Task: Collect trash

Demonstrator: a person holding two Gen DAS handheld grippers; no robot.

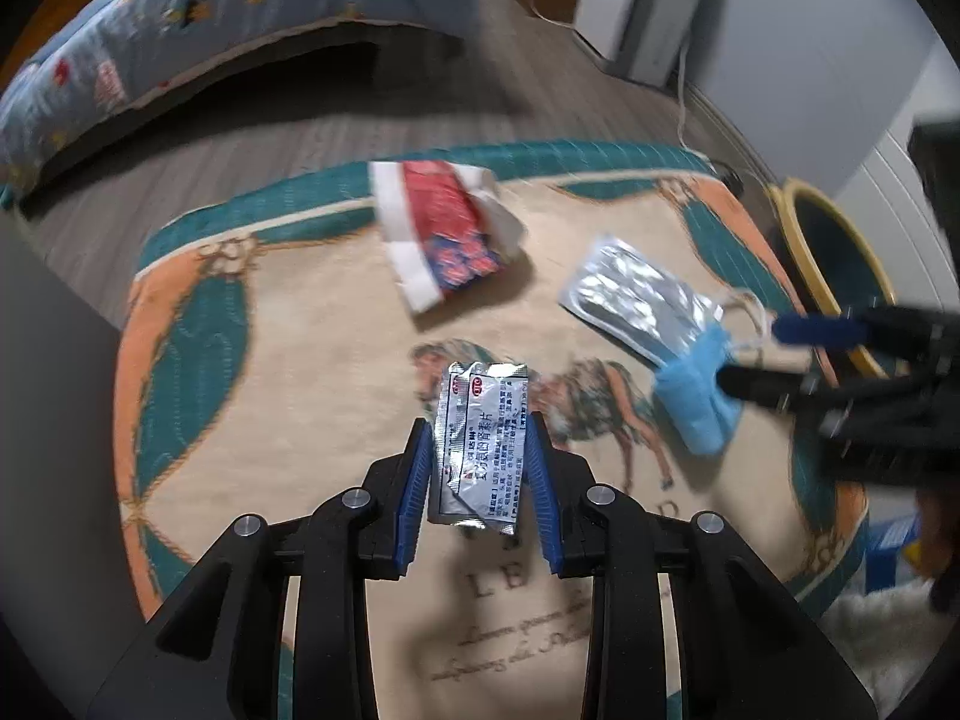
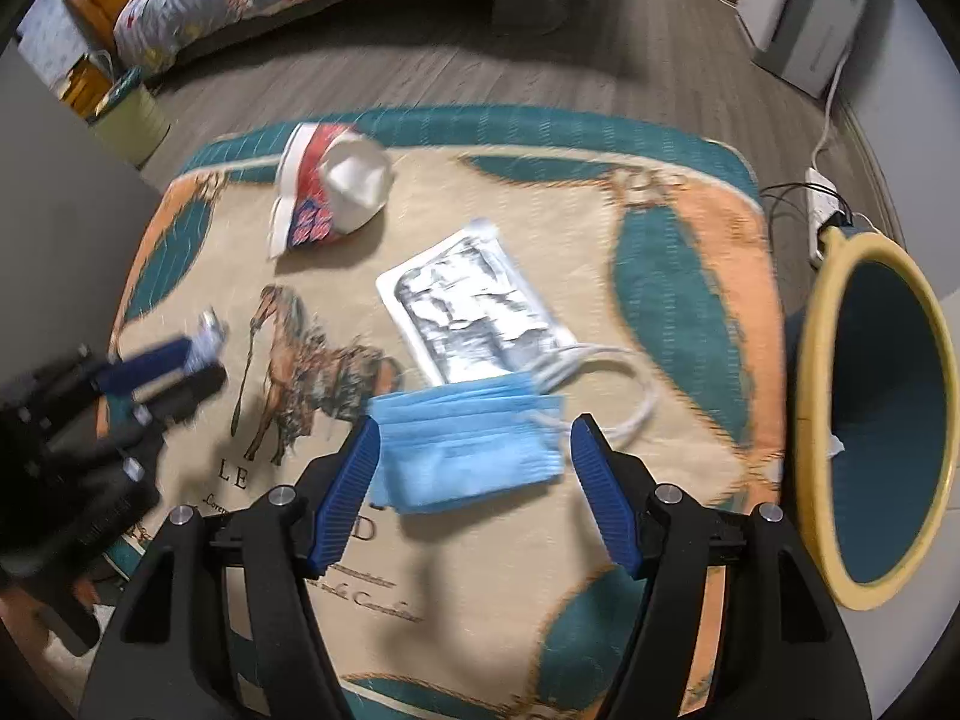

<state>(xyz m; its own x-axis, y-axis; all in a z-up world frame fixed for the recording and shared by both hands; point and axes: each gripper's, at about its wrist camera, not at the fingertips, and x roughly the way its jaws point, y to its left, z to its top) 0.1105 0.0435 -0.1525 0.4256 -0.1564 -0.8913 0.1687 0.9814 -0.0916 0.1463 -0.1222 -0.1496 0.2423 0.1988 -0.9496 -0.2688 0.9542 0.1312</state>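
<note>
My blue ribbed fingers (image 1: 420, 468) flank a silver printed foil sachet (image 1: 480, 438); light-blue pleated face mask (image 2: 468, 444), teal-and-orange horse-patterned rug (image 2: 660, 276)

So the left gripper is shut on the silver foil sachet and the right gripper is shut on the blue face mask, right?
Only half right. The left gripper is shut on the silver foil sachet, as the left wrist view shows. The right gripper is not shut on the blue face mask: in the right wrist view its jaws stand open on either side of the mask, which lies on the rug.

Both wrist cameras look steeply down, close over the shared rug (image 1: 336, 324), left view beside right
</note>
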